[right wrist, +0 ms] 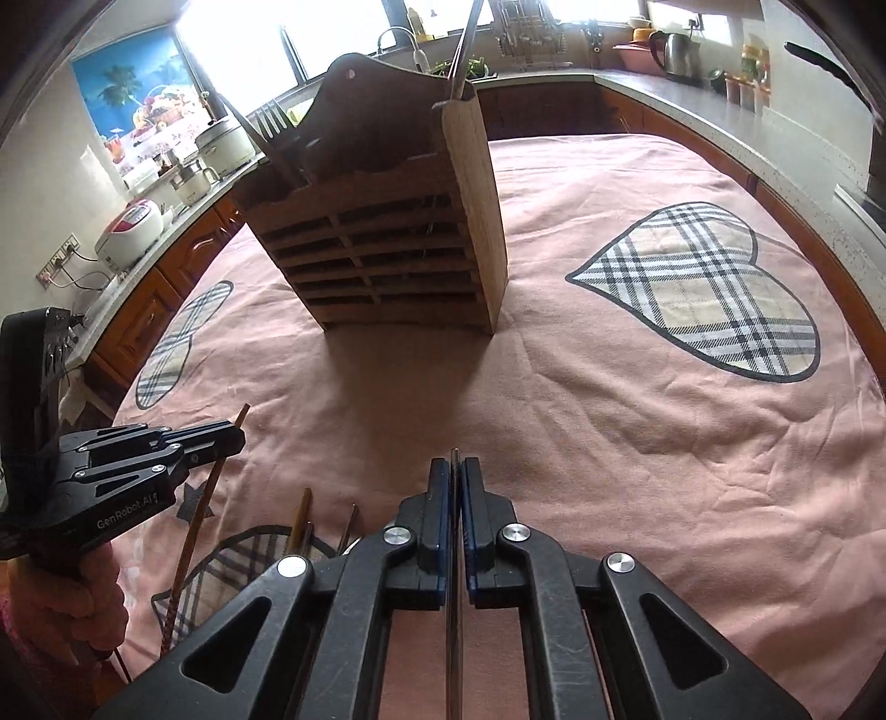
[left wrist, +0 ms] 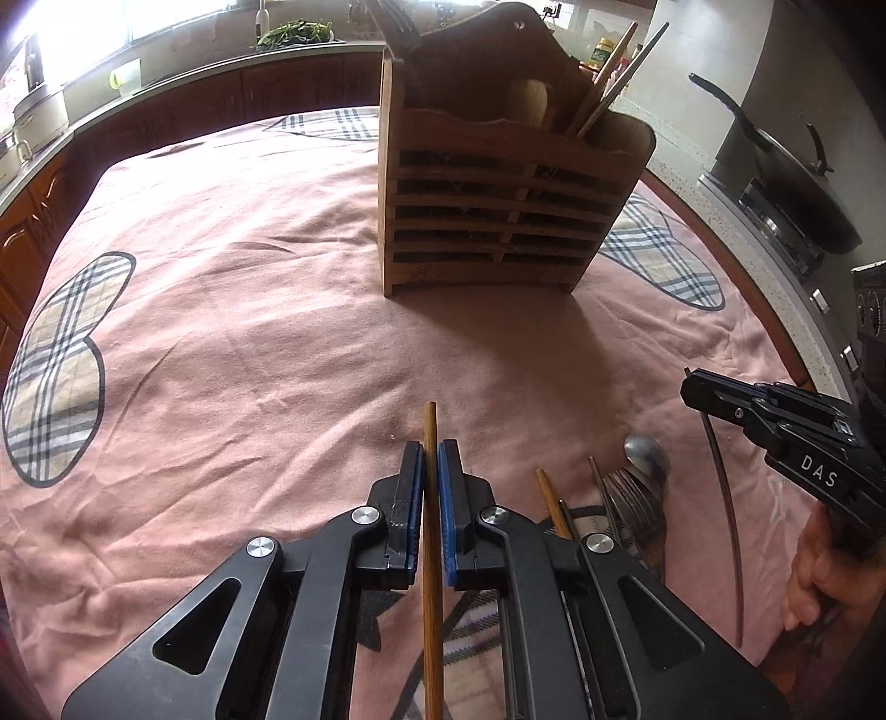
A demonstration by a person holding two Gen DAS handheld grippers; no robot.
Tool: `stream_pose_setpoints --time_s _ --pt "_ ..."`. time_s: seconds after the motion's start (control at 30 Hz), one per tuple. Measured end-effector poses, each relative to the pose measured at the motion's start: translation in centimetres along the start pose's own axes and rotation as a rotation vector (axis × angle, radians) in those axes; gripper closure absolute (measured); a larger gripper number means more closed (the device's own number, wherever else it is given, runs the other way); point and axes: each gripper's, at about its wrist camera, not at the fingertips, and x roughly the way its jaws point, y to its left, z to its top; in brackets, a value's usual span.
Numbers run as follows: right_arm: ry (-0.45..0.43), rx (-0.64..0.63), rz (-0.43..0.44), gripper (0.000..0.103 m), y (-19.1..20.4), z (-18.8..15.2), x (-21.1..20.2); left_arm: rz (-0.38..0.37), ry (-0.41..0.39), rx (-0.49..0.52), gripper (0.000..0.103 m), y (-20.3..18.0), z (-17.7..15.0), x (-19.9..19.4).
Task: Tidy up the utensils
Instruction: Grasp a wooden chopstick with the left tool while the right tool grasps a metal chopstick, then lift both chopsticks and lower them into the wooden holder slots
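My left gripper is shut on a light wooden chopstick that runs straight between its blue pads, its tip poking out in front. In the right wrist view the same left gripper holds that chopstick slanting down. My right gripper is shut on a thin dark chopstick, seen in the left wrist view as a dark curved stick hanging from the right gripper. A slatted wooden utensil holder stands ahead, with forks and chopsticks in it. Loose utensils lie between the grippers: a spoon, chopsticks.
A pink cloth with plaid hearts covers the round table. A black wok sits on a stove beyond the table's right edge. Counters ring the table, with a rice cooker and a kettle. A hand grips the right tool.
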Motion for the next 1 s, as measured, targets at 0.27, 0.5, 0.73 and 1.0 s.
stream_pose_setpoints --time_s 0.27,0.5,0.73,1.0 --pt "-0.063 -0.018 0.030 0.099 1.1 0.1 -3.0 -0.023 -0.068 -0.012 0.098 -0.1 -0.6 -4.0" --pt "-0.074 -0.031 0.043 0.099 1.8 -0.3 -3.8 -0.007 0.007 0.003 0.098 0.1 -1.7 -1.7" --pt "-0.090 -0.024 0.059 0.099 1.9 -0.7 -4.8 -0.030 -0.039 -0.021 0.098 0.3 -2.1 -4.1" --pt "-0.169 -0.027 0.069 0.099 2.3 0.1 -7.5 -0.042 -0.182 -0.030 0.098 0.1 -1.1 -9.8"
